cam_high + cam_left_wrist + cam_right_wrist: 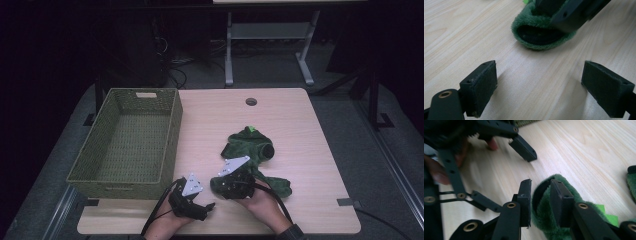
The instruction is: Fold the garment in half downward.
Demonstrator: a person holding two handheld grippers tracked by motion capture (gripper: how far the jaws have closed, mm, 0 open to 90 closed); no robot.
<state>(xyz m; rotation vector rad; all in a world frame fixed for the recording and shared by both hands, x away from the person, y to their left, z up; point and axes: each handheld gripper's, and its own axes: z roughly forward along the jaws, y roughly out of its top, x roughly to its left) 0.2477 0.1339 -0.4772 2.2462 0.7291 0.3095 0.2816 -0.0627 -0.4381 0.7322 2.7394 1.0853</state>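
Observation:
A green plush garment (250, 145) lies crumpled on the wooden table (295, 120), right of centre. My right gripper (217, 186) is at its near left end. In the right gripper view the jaws (540, 192) are shut on the fuzzy rim of a cuff (541, 217), one jaw inside the opening and one outside. My left gripper (210, 206) rests just left of it near the front edge. Its jaws (539, 87) stand wide open over bare wood, pointing at the cuff opening (541, 35). The right gripper's jaw (571, 12) enters that opening from above.
A green woven basket (170, 135) stands at the table's left, with nothing in it. A round cable hole (251, 101) sits near the far edge. The person's hands come in at the bottom. Bare wood lies at the right and back of the table.

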